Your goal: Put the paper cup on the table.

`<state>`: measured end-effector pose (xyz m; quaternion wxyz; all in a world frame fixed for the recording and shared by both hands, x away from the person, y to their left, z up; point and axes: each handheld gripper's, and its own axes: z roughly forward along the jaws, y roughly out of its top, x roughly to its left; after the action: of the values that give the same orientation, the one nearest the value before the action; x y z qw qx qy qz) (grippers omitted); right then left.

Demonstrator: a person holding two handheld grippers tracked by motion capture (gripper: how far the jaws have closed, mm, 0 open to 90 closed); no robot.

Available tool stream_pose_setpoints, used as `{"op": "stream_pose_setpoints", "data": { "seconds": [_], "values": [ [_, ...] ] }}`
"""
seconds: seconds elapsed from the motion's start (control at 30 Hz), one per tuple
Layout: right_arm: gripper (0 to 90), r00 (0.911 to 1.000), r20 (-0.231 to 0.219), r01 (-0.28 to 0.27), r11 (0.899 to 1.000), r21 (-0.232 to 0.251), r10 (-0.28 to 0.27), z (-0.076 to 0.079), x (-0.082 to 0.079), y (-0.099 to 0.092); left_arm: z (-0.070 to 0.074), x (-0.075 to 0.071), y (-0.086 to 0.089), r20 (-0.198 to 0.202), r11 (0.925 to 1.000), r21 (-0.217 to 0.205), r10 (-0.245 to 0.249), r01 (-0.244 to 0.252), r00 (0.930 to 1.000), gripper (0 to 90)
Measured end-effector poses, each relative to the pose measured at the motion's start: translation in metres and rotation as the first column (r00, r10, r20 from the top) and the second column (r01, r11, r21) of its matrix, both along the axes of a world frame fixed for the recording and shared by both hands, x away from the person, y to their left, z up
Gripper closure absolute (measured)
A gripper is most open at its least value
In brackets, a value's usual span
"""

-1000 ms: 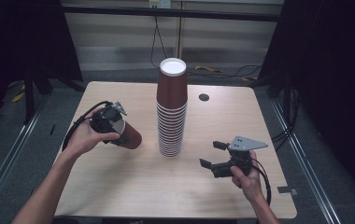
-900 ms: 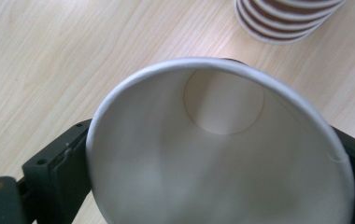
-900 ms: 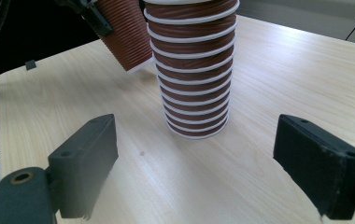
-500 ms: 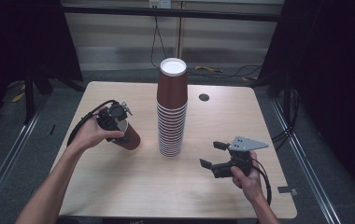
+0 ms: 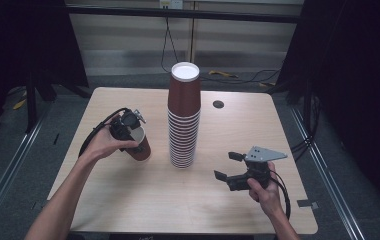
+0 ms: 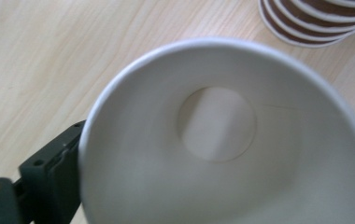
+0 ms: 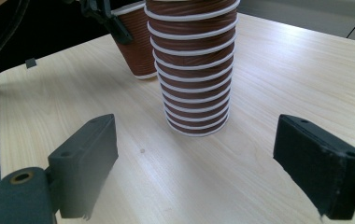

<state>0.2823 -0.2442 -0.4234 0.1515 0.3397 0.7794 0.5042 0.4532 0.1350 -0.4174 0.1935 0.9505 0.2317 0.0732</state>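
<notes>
High view: I am holding a single brown paper cup [image 5: 139,144] in my left gripper [image 5: 128,125], left of the tall cup stack [image 5: 183,120].

My left jaws, which have just been closing a little, are gripping the cup's wall near its rim. The cup is tilting, its base at the wooden table [image 5: 128,200], its white inside facing my left gripper view. It is sitting just beside the stack, apart from it. My right gripper [image 5: 228,167] is hovering near the right of the stack, jaws standing wide apart with nothing between them.
</notes>
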Motion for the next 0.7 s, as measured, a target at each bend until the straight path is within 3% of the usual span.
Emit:
{"op": "stream_pose_setpoints", "data": {
  "seconds": [0.2, 0.33, 0.43, 0.47, 0.6, 0.63, 0.7],
  "values": [
    [13.9, 1.0, -0.008, -0.003, 1.0, -0.006, 0.003, -0.001, 0.0, 0.001, -0.005, -0.002, -0.005, 0.022, 0.9998, -0.02, -0.002, 0.002, 0.9998, 5.1],
    [13.9, 1.0, -0.009, -0.003, 1.0, -0.005, 0.003, -0.001, 0.001, 0.001, -0.009, 0.0, -0.002, 0.011, 0.9983, -0.057, 0.008, -0.008, 0.9999, 5.2],
    [13.9, 1.0, -0.008, -0.001, 1.0, -0.005, 0.001, -0.001, 0.001, 0.0, -0.013, -0.001, 0.0, 0.039, 0.9962, -0.087, 0.008, -0.004, 0.9992, 5.3],
    [13.9, 1.0, -0.007, 0.002, 1.0, -0.004, -0.002, -0.001, 0.001, 0.0, -0.015, -0.002, 0.0, 0.039, 0.9936, -0.112, 0.021, -0.017, 0.999, 5.2],
    [13.9, 1.0, -0.008, -0.001, 1.0, -0.004, 0.001, -0.002, 0.001, 0.001, -0.02, -0.001, 0.004, 0.023, 0.9907, -0.136, 0.011, -0.008, 0.9997, 5.3],
    [13.9, 0.9999, -0.01, 0.0, 1.0, -0.004, 0.0, -0.002, 0.001, 0.001, -0.022, -0.002, 0.004, 0.028, 0.9869, -0.16, 0.028, -0.023, 0.9992, 6.0],
    [13.9, 0.9999, -0.012, 0.001, 1.0, -0.004, -0.001, -0.002, 0.001, 0.0, -0.023, -0.002, 0.007, 0.025, 0.987, -0.16, 0.016, -0.012, 0.9996, 5.3]
  ]
}}
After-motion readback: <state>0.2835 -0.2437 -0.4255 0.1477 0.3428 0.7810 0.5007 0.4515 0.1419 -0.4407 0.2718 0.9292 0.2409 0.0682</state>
